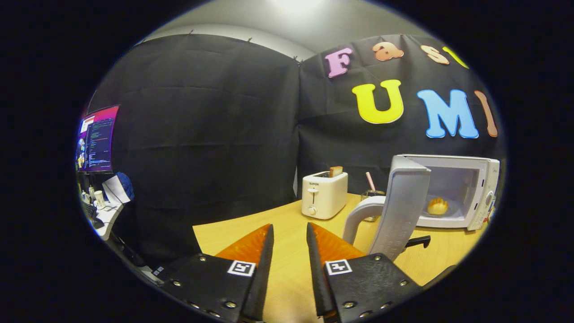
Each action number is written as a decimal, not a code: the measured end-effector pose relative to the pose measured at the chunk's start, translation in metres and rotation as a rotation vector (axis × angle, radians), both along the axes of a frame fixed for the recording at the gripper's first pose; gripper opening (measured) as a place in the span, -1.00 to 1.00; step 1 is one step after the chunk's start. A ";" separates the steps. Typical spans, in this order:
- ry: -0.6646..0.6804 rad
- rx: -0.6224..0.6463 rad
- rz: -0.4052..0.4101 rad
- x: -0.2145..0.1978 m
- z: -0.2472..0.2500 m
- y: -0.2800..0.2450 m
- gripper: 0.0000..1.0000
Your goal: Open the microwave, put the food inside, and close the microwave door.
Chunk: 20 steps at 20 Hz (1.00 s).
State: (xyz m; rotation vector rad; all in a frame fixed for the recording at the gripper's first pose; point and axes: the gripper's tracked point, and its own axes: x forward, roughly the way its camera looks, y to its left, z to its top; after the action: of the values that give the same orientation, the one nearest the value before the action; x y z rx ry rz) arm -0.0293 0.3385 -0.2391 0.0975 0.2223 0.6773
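Gripper view: wooden table (287,264), under and ahead of fingers.
Microwave (466,190): on table at 2 o'clock from fingertips, cavity exposed.
Door (397,206): swung open toward fingers, handle (358,217) on near edge, just beyond right finger.
Toaster (323,194): at 12 o'clock, beyond fingers; slice of bread (336,171) standing in slot.
Gripper (289,229): parted by a narrow gap, holding nothing, bare table between.
Food (437,206): bun inside microwave, on its floor.

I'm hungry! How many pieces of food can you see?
2: a bun inside the open microwave, and toast sticking up from the toaster. More could be hidden. The gripper is open, holding nothing.
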 end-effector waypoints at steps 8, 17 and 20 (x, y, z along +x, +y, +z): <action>-0.010 -0.078 -0.072 0.023 -0.026 -0.015 -0.97; -0.036 -0.112 -0.221 0.046 -0.020 -0.100 -0.97; -0.053 -0.144 -0.294 0.064 -0.015 -0.143 -0.97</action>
State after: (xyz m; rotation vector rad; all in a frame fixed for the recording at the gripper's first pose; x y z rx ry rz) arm 0.0343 0.1957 -0.2545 -0.0258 0.2002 0.3695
